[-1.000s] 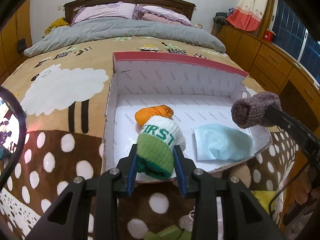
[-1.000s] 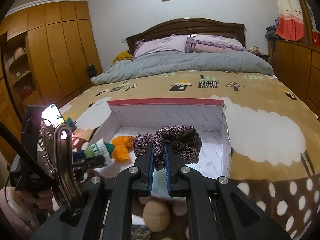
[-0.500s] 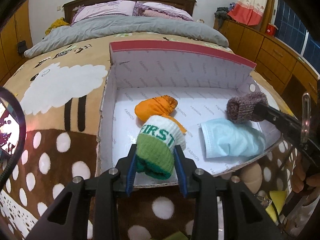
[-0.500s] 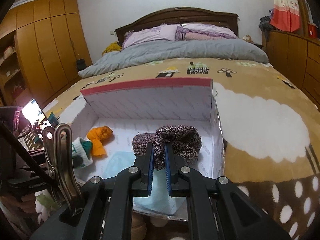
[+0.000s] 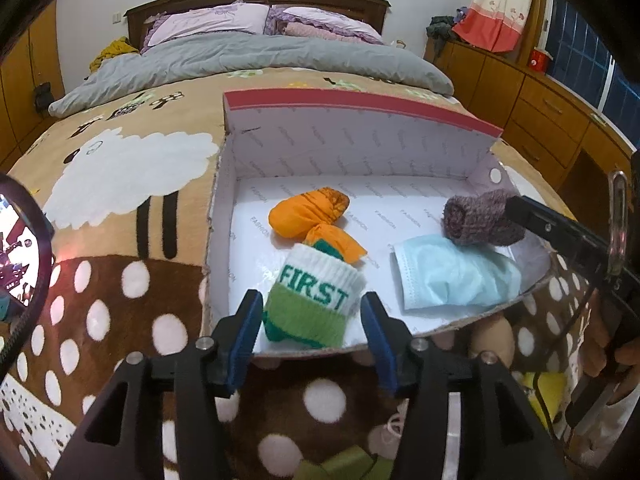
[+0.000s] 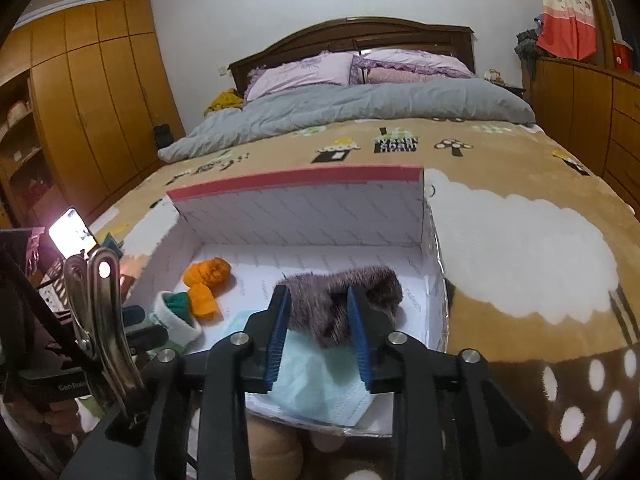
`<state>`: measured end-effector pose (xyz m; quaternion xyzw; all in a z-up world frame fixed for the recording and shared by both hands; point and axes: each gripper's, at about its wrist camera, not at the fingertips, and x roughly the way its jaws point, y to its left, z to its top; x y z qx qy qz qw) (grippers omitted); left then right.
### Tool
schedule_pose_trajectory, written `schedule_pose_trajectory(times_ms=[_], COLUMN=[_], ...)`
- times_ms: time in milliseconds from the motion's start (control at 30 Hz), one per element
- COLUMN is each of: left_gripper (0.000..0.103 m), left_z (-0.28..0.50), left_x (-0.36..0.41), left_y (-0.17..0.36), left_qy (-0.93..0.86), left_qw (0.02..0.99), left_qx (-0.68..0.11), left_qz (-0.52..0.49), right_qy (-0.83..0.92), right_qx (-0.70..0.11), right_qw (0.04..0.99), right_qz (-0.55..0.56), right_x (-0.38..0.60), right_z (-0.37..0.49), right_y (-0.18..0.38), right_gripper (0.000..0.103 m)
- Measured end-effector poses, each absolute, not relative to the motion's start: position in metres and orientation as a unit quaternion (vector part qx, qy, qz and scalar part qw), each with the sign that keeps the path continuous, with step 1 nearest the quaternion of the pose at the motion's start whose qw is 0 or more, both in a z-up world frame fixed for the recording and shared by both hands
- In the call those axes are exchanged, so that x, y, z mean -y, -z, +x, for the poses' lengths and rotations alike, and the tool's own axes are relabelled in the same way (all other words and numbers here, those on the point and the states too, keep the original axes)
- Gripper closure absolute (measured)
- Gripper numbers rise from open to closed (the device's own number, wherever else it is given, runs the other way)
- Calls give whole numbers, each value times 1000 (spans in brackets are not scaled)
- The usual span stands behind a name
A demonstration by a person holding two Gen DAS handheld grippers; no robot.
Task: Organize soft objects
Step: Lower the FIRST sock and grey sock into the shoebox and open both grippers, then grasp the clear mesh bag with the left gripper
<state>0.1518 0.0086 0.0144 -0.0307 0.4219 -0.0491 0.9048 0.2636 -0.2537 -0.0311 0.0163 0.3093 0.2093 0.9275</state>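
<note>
A white cardboard box with a red rim lies open on the bed. Inside are an orange sock roll, a light blue face mask, a green and white "FIRST" sock and a grey-brown knitted sock. My left gripper is open, its blue pads either side of the "FIRST" sock, which rests on the box floor. My right gripper is open around the knitted sock, which lies on the mask.
The box sits on a brown blanket with sheep and white dots. A grey duvet and pillows lie at the bed's head. Wooden drawers stand on the right, wardrobes on the left. A lit phone is at the left.
Both grippers moved down into the box and opened. The "FIRST" sock and the knitted sock were let go and now rest inside the box.
</note>
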Motion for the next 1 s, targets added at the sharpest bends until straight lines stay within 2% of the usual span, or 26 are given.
schedule_pose_trajectory(times_ms=[467,1000], left_gripper=[48,48], left_z=[121,95], left_x=[-9,8], left_y=[-33,-27], left_qy=[70,95], left_qw=[906,896], left_qx=[-416,-433], left_qz=[-39,-31], right_qy=[-214,-213], right_qx=[-305,-310], right_qw=[928,926], right_qz=[12,15], right_x=[258,267], right_z=[224,175], right_y=[19,22], right_gripper=[68,68])
